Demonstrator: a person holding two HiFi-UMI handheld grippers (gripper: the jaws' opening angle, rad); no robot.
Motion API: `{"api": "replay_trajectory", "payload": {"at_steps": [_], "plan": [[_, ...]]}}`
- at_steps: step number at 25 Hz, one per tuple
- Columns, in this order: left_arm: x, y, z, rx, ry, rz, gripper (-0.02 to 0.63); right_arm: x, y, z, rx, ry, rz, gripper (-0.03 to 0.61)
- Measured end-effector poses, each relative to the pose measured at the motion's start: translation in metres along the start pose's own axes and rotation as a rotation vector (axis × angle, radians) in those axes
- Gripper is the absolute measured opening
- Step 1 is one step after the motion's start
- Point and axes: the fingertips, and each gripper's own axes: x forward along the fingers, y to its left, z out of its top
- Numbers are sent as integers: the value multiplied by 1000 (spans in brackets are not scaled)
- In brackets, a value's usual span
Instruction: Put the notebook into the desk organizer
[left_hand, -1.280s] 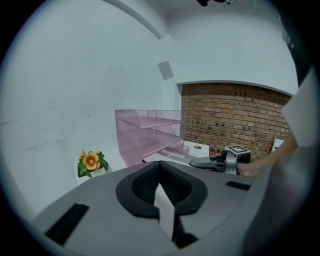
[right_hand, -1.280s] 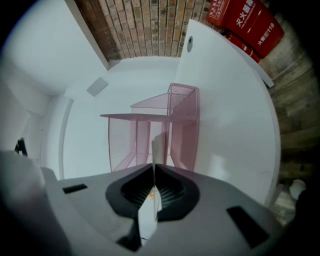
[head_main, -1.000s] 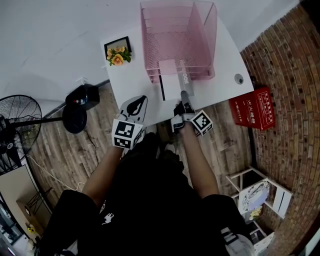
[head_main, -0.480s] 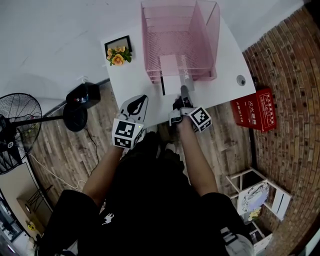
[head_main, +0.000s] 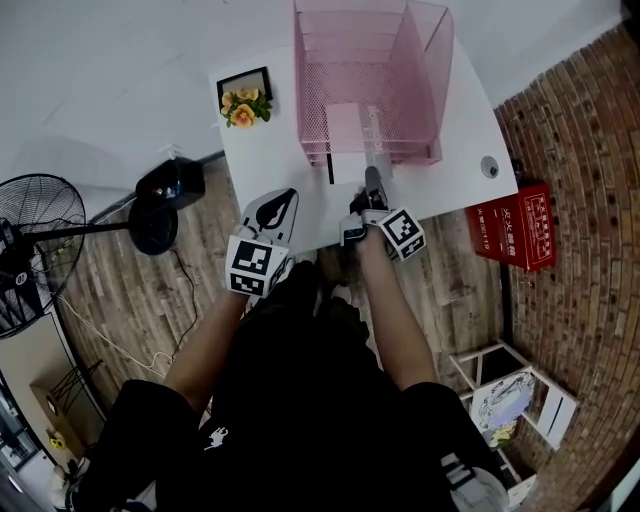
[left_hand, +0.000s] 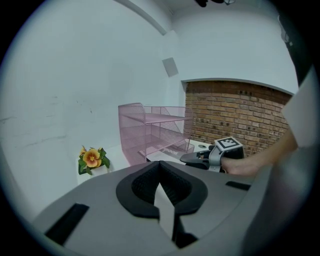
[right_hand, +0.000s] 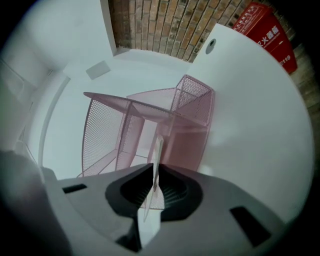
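Right gripper (right_hand: 152, 172) grasps the notebook (head_main: 343, 135), partly inside the pink desk organizer (head_main: 428, 80) ahead of its fingers (right_hand: 127, 190). Left gripper (left_hand: 160, 172) is clenched, empty. The final push is left.

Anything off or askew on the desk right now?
Nothing spilled or damaged. The notebook is only partway into the organizer; its near end sticks out over the desk, gripped by the right claw. The organizer sits square.

Pink mesh desk organizer (head_main: 425, 90) standing at the far side of the counter (head_main: 270, 160), right hand-held gripper (head_main: 372, 182) holding a notebook (head_main: 345, 135) reaching partway into its open front, left hand-held gripper (head_main: 280, 205) hovering at the near edge, framed flowers (head_main: 243, 103) sitting far left.
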Motion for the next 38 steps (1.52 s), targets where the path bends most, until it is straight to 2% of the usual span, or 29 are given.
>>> {"api": "replay_trajectory", "payload": {"at_steps": [8,12,17,25,32,34,38], "plan": [[-4,0,-1,7,1,5,3,3,3,-4,-160,68,-39,91],[-6,-5,0,7,-4,6,2,-1,-1,-9,-248,114,-68,175],[-11,-7,3,11,-15,12,2,-11,-3,-16,-365,165,-79,219],[-17,-8,2,11,-30,31,3,-25,13,-29,-725,229,-91,227],[-21,-9,-1,3,-34,42,3,-29,4,-39,-1162,294,-204,227],[-23,-7,-2,2,-32,47,2,-27,3,-40,-1197,300,-217,227],[-25,-1,-1,2,-32,54,2,-20,1,-42,-1203,301,-238,227]]}}
